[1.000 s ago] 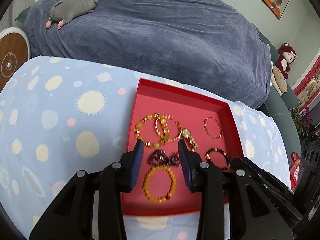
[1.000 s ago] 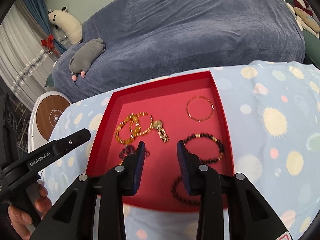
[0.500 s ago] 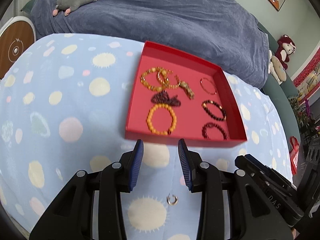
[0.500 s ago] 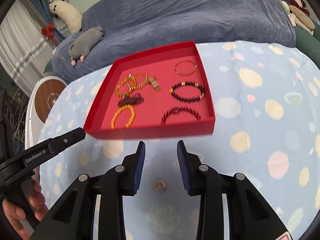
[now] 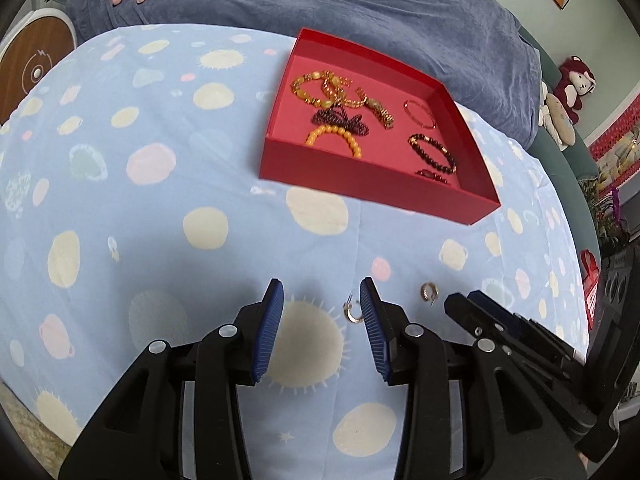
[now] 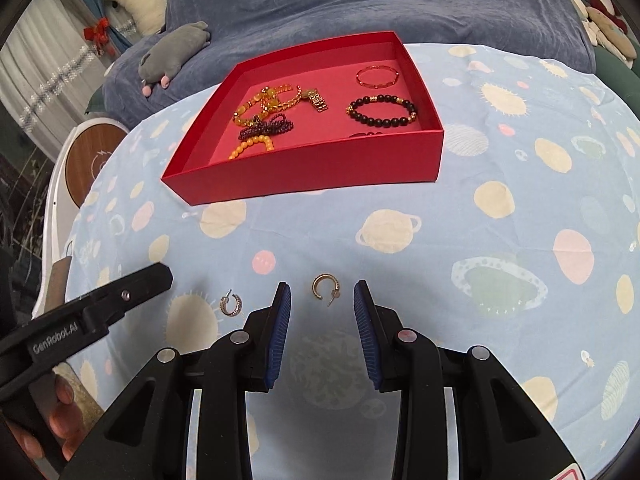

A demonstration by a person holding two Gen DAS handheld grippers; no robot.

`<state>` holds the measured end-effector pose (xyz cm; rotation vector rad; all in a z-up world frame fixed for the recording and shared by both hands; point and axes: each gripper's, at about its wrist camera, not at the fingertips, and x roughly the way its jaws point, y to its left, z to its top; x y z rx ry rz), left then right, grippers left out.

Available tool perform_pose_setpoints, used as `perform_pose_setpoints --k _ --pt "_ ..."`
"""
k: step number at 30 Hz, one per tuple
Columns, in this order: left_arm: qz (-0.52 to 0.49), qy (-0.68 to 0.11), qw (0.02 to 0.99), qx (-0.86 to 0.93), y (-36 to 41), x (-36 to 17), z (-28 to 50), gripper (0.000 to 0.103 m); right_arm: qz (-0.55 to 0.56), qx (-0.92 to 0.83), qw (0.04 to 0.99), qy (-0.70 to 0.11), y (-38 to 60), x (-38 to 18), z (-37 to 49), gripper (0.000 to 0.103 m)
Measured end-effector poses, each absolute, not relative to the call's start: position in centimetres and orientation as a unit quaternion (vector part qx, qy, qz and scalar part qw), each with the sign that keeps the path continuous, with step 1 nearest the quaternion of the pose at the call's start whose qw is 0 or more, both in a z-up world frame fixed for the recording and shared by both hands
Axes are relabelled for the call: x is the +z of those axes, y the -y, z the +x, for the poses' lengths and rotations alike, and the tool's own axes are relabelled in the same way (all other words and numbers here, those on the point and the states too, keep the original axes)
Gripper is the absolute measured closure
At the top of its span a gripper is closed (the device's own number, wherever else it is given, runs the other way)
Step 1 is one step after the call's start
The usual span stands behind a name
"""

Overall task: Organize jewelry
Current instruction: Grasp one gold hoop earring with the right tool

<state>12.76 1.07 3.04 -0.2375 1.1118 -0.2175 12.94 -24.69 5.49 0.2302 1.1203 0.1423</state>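
Two small hoop earrings lie on the blue spotted cloth in front of a red tray (image 5: 380, 188) (image 6: 312, 176) that holds several bracelets. The silver earring (image 5: 353, 312) (image 6: 232, 304) lies between the fingers of my left gripper (image 5: 320, 294), close to the right-hand pad and untouched; those jaws are opening. The gold earring (image 6: 326, 286) (image 5: 429, 292) lies on the cloth just beyond the tips of my right gripper (image 6: 322, 288), which stands open and apart from it. Each gripper shows at the edge of the other's view.
The cloth-covered table (image 6: 520, 208) borders a bed under a dark blue blanket (image 5: 360, 8) with a grey plush toy (image 6: 172, 56). A round wooden-topped device (image 5: 36, 68) stands at the left. A person's hand (image 6: 60, 404) holds the left gripper's handle.
Both grippers pulled back from over the tray towards the near edge and sank lower. The two earrings came into view and now lie at the fingertips. The left jaws widened slightly.
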Motion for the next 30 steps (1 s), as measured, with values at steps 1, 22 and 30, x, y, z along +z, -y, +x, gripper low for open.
perform_pose_setpoints --k 1,22,30 --pt "-0.112 -0.527 0.836 -0.102 -1.1 2.8 12.5 0.065 0.107 0.067 0.838 -0.531 24.6 5.4 13.0 0.07" --pt "-0.103 -0.542 0.829 -0.093 -1.3 1.4 11.7 0.065 0.059 0.06 0.832 -0.549 22.8 3.2 14.5 0.073" --pt "-0.102 -0.545 0.827 -0.093 -1.2 1.1 11.7 0.065 0.05 0.054 0.834 -0.548 22.9 3.1 14.6 0.086"
